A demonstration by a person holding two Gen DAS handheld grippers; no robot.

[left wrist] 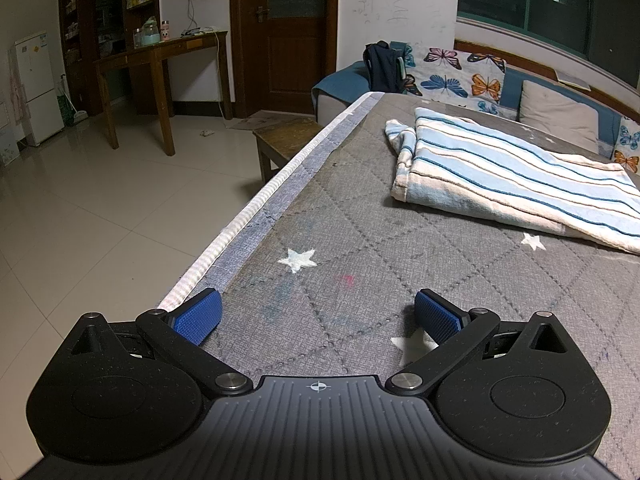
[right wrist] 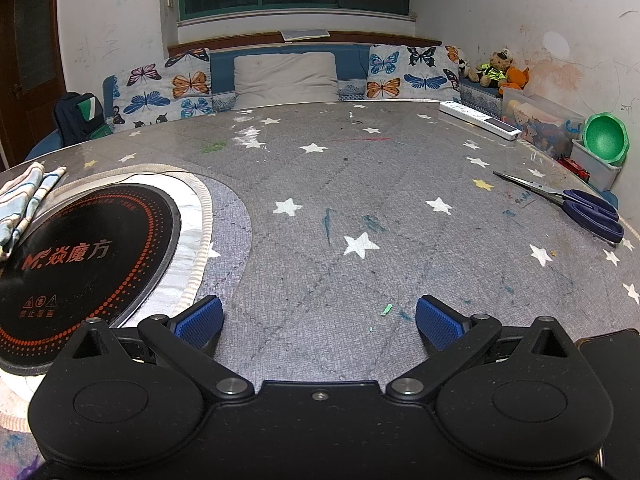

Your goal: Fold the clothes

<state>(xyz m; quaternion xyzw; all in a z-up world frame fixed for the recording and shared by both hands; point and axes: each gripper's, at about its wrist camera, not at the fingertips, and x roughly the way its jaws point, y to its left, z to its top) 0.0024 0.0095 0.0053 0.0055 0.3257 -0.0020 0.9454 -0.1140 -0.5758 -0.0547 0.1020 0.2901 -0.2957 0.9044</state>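
My left gripper [left wrist: 318,318] has its blue pads [left wrist: 199,316] spread wide with nothing between them, sitting low over the grey star-print table cover [left wrist: 360,208]. The left pad is right at the table's white-piped edge [left wrist: 256,208], with tiled floor [left wrist: 100,216] beyond it. The striped folded cloth [left wrist: 516,180] lies ahead and to the right on the cover, well apart from the pads, with bare cover between us.

My right gripper [right wrist: 320,322] is equally wide apart and holds nothing, low over the same cover [right wrist: 360,184]. Its left finger is just beside the trimmed rim around the black induction hob [right wrist: 80,256] set in the table. I see only a corner of the striped cloth [right wrist: 24,200] at far left, beyond the hob. Blue-handled scissors [right wrist: 576,206] lie near the right edge, a white power strip [right wrist: 480,119] at the far right, and a dark phone [right wrist: 612,380] just beside my right finger. The middle stretch is bare cover.
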